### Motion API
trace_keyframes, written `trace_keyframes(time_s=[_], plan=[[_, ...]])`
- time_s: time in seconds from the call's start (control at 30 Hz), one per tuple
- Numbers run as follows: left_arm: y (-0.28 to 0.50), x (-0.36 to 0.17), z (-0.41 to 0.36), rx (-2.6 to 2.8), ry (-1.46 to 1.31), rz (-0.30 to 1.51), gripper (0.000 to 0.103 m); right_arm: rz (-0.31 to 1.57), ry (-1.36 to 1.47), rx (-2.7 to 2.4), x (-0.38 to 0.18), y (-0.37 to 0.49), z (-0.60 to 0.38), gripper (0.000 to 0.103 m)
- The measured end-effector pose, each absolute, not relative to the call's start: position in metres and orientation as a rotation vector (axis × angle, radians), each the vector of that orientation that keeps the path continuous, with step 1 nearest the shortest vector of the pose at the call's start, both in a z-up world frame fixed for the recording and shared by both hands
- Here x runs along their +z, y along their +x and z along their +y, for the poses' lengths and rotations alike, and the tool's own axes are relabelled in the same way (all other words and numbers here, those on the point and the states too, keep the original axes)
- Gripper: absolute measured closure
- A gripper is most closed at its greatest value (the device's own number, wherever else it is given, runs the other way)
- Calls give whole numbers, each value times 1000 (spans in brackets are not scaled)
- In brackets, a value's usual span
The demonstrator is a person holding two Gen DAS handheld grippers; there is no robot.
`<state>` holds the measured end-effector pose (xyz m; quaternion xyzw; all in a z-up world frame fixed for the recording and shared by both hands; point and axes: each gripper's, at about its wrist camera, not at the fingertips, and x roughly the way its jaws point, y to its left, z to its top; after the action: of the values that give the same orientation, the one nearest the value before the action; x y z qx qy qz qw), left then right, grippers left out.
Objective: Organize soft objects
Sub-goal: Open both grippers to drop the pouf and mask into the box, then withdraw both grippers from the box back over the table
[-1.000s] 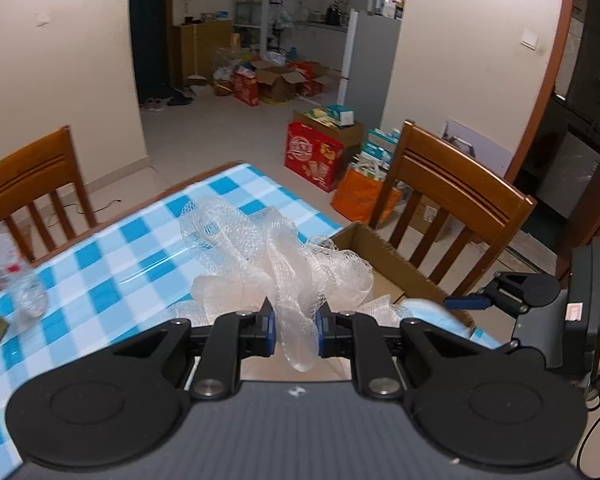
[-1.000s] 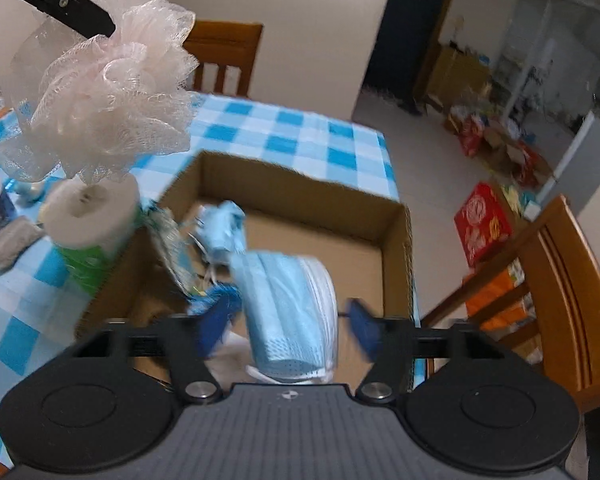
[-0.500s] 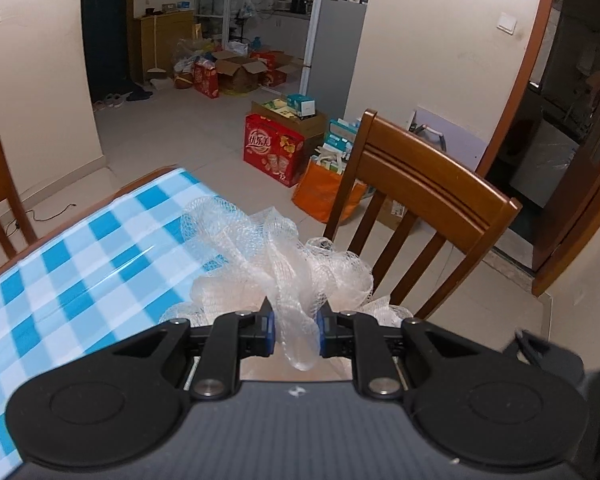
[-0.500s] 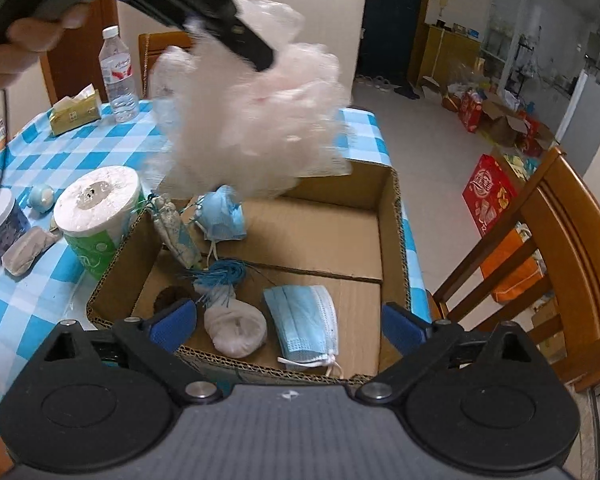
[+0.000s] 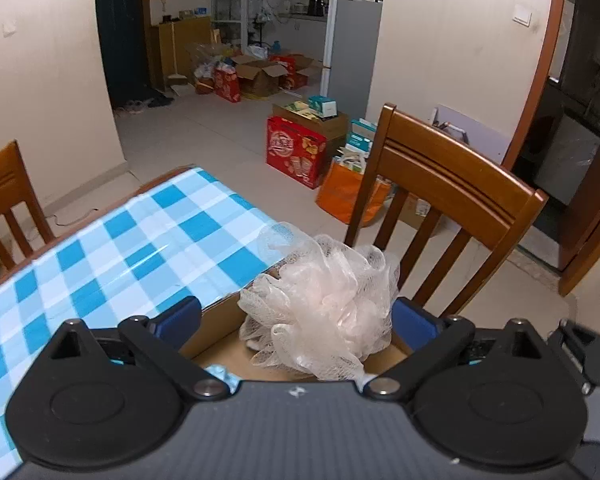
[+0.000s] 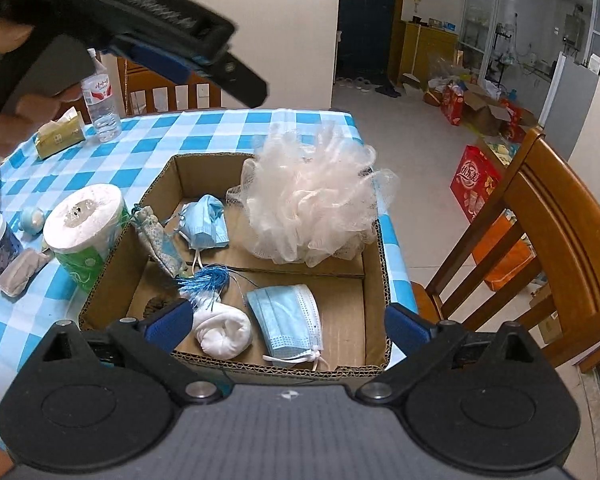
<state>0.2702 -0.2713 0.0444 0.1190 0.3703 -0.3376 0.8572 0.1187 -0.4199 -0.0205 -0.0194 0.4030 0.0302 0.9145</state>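
A pale pink mesh bath loofah [image 5: 324, 304] [image 6: 312, 208] rests in the far right corner of the cardboard box [image 6: 374, 280] [image 5: 216, 320]. My left gripper [image 5: 296, 318] hovers over it with its jaws opening; the loofah lies below and between the blue pads, untouched. My right gripper [image 6: 288, 326] sits at the box's near edge, jaws opening, nothing between them. Inside the box lie a blue face mask [image 6: 288, 320], a second mask [image 6: 206, 220], a rolled white cloth [image 6: 222, 330], a blue tassel [image 6: 208, 280] and a fabric sachet [image 6: 158, 236].
The box stands on a blue checked tablecloth [image 6: 236, 128]. Left of it are a toilet paper roll [image 6: 84, 216], a grey pouch [image 6: 20, 272], a tissue pack [image 6: 58, 136] and a water bottle [image 6: 100, 100]. A wooden chair [image 6: 540, 240] stands close on the right.
The left gripper moved over the box, opened and let go of the loofah, which now lies in the box. The right gripper's jaws spread wider, away from the mask they released.
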Motion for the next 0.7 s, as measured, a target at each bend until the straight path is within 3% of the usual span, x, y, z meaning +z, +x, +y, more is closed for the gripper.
trace_keyframes(time_s=[0.7], plan=[[189, 24, -216, -563, 252, 719, 1, 820, -11, 80, -19, 125, -391, 0]])
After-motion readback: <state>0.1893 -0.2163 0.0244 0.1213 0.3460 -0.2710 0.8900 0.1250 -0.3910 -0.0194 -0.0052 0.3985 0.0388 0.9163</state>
